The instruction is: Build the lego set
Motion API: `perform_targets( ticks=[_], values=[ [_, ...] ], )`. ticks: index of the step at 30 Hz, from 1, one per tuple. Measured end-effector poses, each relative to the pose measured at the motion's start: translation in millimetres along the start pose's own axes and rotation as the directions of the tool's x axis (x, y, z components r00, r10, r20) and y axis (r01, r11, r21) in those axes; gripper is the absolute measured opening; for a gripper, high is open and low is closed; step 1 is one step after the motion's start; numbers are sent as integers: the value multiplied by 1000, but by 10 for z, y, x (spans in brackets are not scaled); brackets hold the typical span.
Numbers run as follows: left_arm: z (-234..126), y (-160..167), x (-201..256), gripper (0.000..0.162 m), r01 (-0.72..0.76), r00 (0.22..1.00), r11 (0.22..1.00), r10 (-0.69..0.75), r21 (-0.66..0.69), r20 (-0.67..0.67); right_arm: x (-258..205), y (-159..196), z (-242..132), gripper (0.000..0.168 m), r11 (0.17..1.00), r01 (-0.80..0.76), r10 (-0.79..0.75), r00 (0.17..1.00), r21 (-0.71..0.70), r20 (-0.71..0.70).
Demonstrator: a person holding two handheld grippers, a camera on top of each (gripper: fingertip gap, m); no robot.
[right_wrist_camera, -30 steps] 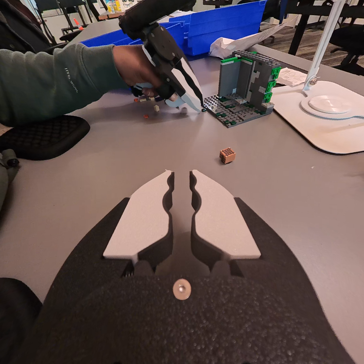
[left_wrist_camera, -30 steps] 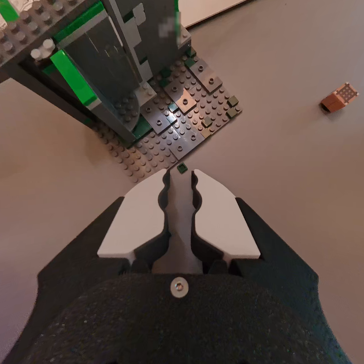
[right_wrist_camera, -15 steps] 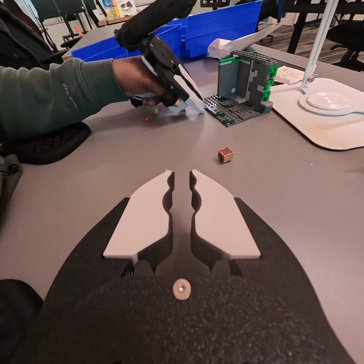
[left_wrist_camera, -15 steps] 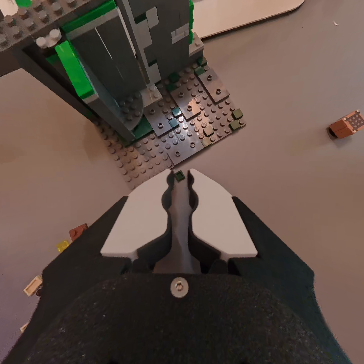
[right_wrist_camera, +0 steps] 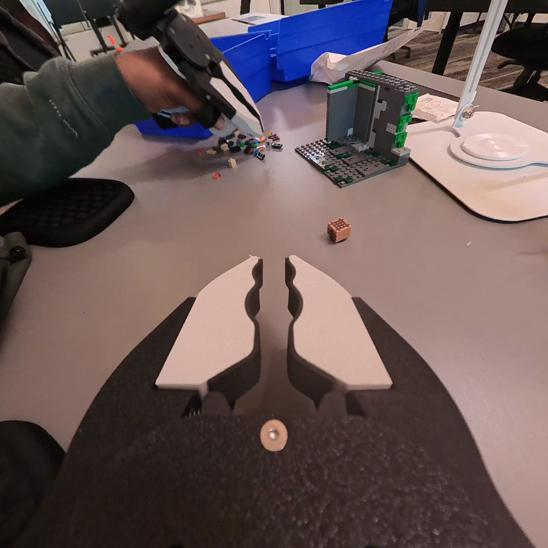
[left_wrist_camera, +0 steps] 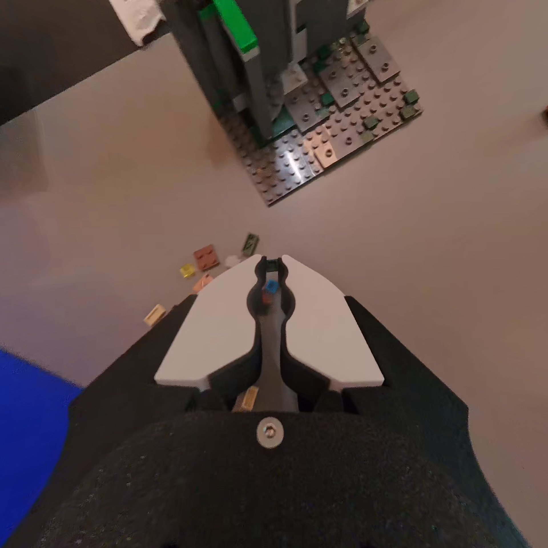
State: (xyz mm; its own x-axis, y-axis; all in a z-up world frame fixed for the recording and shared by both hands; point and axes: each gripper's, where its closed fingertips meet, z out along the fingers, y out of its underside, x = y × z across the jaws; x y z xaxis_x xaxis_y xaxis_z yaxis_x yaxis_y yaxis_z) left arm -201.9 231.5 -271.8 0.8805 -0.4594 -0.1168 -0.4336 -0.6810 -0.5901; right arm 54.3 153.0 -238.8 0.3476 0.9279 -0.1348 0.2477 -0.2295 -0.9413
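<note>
The grey and green lego build [right_wrist_camera: 364, 127] stands on its studded baseplate [left_wrist_camera: 284, 169] at the back of the table. My left gripper [left_wrist_camera: 272, 258] is shut on a tiny dark green piece [left_wrist_camera: 272, 264]. It hangs over the loose pile of small pieces [right_wrist_camera: 246, 145], left of the baseplate. In the right wrist view a hand holds this left gripper [right_wrist_camera: 261, 133] tip down over the pile. My right gripper [right_wrist_camera: 273, 258] is narrowly open and empty, low over the near table. A brown cube [right_wrist_camera: 339, 229] sits ahead of it to the right.
Loose pieces by the left tips: a brown plate [left_wrist_camera: 207, 257], a yellow stud [left_wrist_camera: 187, 270], a dark green tile [left_wrist_camera: 250, 243], a tan piece [left_wrist_camera: 154, 315]. Blue bins [right_wrist_camera: 296, 44] stand behind. A white lamp base [right_wrist_camera: 489, 166] is at right, a black pad [right_wrist_camera: 65, 207] at left. Left tips to right tips: about 30 centimetres. Measured from the fingertips, the brown cube [right_wrist_camera: 339, 229] is 9 centimetres or so from the right gripper and 20 centimetres from the left.
My left gripper has pulled back from the baseplate's front edge to the left, over the loose pile, still holding the dark green piece. The right gripper has barely moved.
</note>
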Motion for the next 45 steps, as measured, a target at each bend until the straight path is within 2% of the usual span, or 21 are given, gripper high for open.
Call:
perform_targets(
  ticks=[5, 11, 27, 33, 36, 40, 45],
  values=[
    [-177, 50, -178, 7, -1, 999, 1000, 1, 3, 45, -2, 1, 1, 14, 1000, 1, -1, 1000, -1, 0],
    [-176, 122, -219, 8, 7, 999, 1000, -7, -4, 49, -7, 6, 4, 14, 1000, 4, -4, 1000, -5, 0],
    [-267, 136, -220, 31, 38, 999, 997, -38, 62, -7, -16, 14, 13, 14, 1000, 6, -6, 1000, -13, 3],
    [-365, 69, -72, 40, -173, 985, 969, 175, 177, 2, -17, 16, 14, 14, 1000, 7, -6, 1000, -15, 4],
    [-427, 31, 15, 40, -244, 969, 939, 247, 241, 15, -19, 17, 16, 13, 1000, 8, -8, 1000, -16, 4],
    [-438, 77, 127, 37, -293, 953, 922, 303, 253, 1, -18, 19, 18, 13, 1000, 6, -6, 1000, -18, 5],
    [-484, 67, 210, 14, -228, 966, 927, 254, 297, -52, -23, 22, 19, 13, 1000, 7, -7, 1000, -19, 7]
  ],
)
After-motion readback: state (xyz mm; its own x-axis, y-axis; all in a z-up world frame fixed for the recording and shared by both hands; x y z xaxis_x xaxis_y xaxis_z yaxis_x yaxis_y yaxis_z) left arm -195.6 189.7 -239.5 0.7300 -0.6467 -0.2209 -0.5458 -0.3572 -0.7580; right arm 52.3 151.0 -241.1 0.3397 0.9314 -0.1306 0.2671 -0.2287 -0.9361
